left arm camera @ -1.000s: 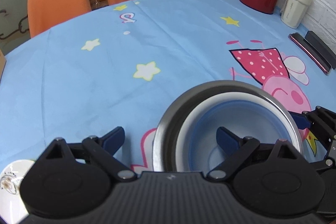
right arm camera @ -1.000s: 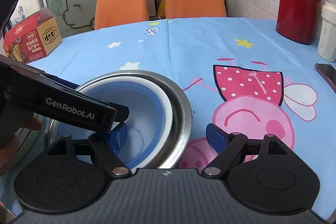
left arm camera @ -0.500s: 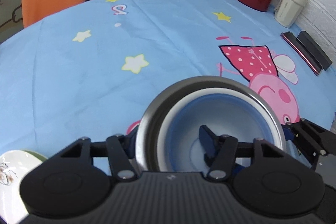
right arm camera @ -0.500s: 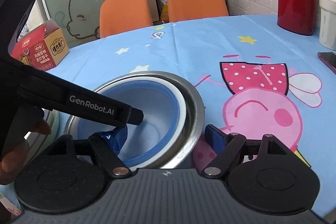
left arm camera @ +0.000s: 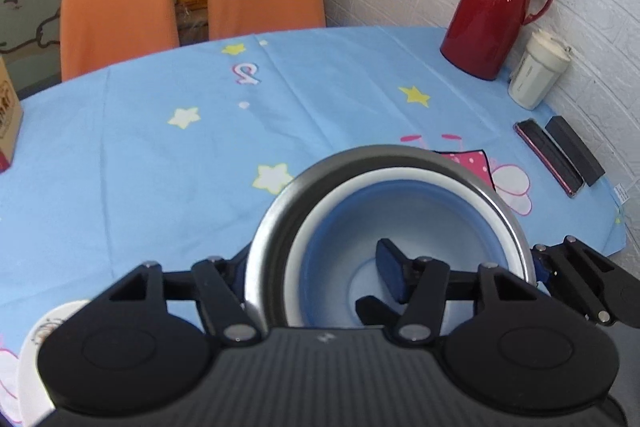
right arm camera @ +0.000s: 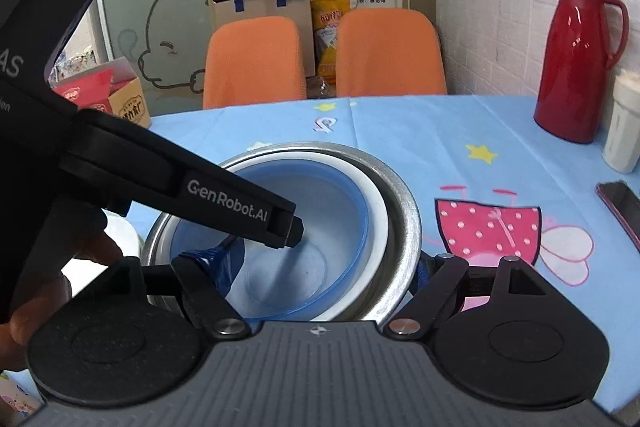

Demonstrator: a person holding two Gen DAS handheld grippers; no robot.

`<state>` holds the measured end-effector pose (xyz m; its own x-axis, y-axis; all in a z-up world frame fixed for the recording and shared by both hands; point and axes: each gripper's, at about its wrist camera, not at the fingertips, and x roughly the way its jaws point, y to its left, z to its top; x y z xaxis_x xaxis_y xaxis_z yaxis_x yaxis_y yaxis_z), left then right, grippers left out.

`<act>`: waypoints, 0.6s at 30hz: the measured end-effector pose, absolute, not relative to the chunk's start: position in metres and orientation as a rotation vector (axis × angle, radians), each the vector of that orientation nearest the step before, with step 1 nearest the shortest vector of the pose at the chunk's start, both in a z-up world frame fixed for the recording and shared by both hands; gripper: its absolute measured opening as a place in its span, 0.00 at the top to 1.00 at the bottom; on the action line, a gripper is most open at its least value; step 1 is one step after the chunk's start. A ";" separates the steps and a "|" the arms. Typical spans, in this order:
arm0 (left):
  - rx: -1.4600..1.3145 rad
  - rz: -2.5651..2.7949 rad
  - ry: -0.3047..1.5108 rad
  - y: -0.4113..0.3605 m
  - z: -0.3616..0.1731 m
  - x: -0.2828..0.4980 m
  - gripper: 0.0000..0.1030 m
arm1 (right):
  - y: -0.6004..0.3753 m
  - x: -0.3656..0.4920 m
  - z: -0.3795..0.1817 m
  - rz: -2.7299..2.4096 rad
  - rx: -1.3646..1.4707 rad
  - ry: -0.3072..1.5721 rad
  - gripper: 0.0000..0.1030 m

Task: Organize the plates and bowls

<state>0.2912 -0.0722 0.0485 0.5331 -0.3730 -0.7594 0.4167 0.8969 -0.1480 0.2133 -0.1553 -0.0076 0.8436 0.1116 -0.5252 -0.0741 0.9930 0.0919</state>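
The left hand-held gripper clamps the near-left rim of the steel bowl; the right hand-held gripper clamps its opposite rim. A blue bowl nests inside the steel bowl, over the desk, with a red thermos beyond.

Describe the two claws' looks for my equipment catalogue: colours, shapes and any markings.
Both are matte black plastic. The left claw and the right claw each have a ribbed grey-black body, two round discs, angular linkage arms with silver rivets, and dark blue finger pads. The left one's side carries white lettering, "GenRobot.AI". No cables or sleeves show.
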 end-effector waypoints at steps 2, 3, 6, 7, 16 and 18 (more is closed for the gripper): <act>0.051 -0.429 0.865 -0.051 0.059 0.283 0.42 | -0.141 0.212 0.001 0.138 0.064 0.533 0.34; 0.051 -0.405 0.853 -0.039 0.063 0.279 0.42 | -0.132 0.211 0.004 0.162 0.065 0.521 0.34; 0.047 -0.328 0.839 -0.002 0.069 0.270 0.42 | -0.103 0.214 0.007 0.245 0.070 0.508 0.33; 0.039 -0.300 0.842 0.012 0.069 0.267 0.42 | -0.092 0.215 0.007 0.270 0.071 0.511 0.33; -0.037 -0.173 0.888 0.095 0.044 0.244 0.42 | -0.017 0.217 -0.005 0.433 0.036 0.589 0.33; -0.059 -0.175 0.903 0.103 0.035 0.241 0.42 | -0.009 0.217 -0.008 0.438 0.023 0.610 0.33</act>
<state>0.2412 0.1032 0.0346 0.6064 -0.1759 -0.7755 0.1261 0.9842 -0.1246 0.2168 -0.0087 -0.0085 0.7308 0.4050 -0.5495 -0.3916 0.9081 0.1486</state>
